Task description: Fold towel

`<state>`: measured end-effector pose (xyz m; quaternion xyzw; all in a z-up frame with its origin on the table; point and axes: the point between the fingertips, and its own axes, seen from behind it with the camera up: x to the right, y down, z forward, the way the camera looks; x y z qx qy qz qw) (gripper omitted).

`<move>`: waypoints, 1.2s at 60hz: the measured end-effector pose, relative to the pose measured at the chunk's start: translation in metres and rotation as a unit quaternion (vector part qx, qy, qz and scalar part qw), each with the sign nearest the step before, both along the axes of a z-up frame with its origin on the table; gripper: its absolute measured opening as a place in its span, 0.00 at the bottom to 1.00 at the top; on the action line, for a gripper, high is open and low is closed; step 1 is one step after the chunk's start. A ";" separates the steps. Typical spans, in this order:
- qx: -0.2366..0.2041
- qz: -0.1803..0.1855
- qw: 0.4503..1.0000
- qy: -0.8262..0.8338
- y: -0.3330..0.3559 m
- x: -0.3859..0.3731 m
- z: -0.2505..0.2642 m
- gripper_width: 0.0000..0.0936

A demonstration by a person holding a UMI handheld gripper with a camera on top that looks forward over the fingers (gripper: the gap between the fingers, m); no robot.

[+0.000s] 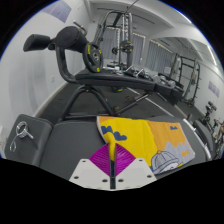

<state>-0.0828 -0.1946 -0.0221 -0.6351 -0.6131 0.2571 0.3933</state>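
Down at the near end, the gripper (pixel 113 152) has its two fingers drawn together, the magenta pads (pixel 104 159) meeting in a narrow wedge with a fold of the towel (pixel 150 140) pinched between their tips. The towel is yellow with blue and white patterns (what the patterns show is hard to make out), and it spreads out from the fingertips forward and to the right, lying mostly flat on a dark grey surface (pixel 60 135). One corner of the cloth sits raised right at the pinch, while the rest trails away beyond the fingers.

Left of the gripper, well apart from the towel, a small pale object (pixel 22 135) rests on the same dark surface. Beyond the towel stands gym equipment: a black machine with a padded seat and arms (pixel 62 48) to the left, and a metal rack (pixel 125 40) farther back. Pale walls and a light floor fill the background.
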 end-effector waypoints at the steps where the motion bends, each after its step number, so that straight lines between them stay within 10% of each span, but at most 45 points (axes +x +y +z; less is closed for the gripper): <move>1: 0.008 -0.007 1.000 0.003 0.003 0.000 0.000 0.04; 6: 0.036 0.017 0.999 -0.011 -0.012 0.010 -0.001 0.03; 16: -0.068 0.083 0.994 -0.017 -0.079 0.036 0.031 0.02; 33: -0.200 0.061 0.977 0.041 -0.058 0.030 0.147 0.03; 51: -0.040 0.022 0.999 0.021 0.116 0.014 0.094 0.03; 61: -0.028 0.014 0.999 -0.015 0.137 0.018 0.040 0.03; 64: -0.024 0.020 0.999 -0.017 0.138 0.020 0.036 0.15; 69: -0.014 0.019 1.000 -0.005 0.143 0.026 0.050 0.94; 72: -0.010 0.018 1.000 0.002 0.145 0.038 0.067 0.82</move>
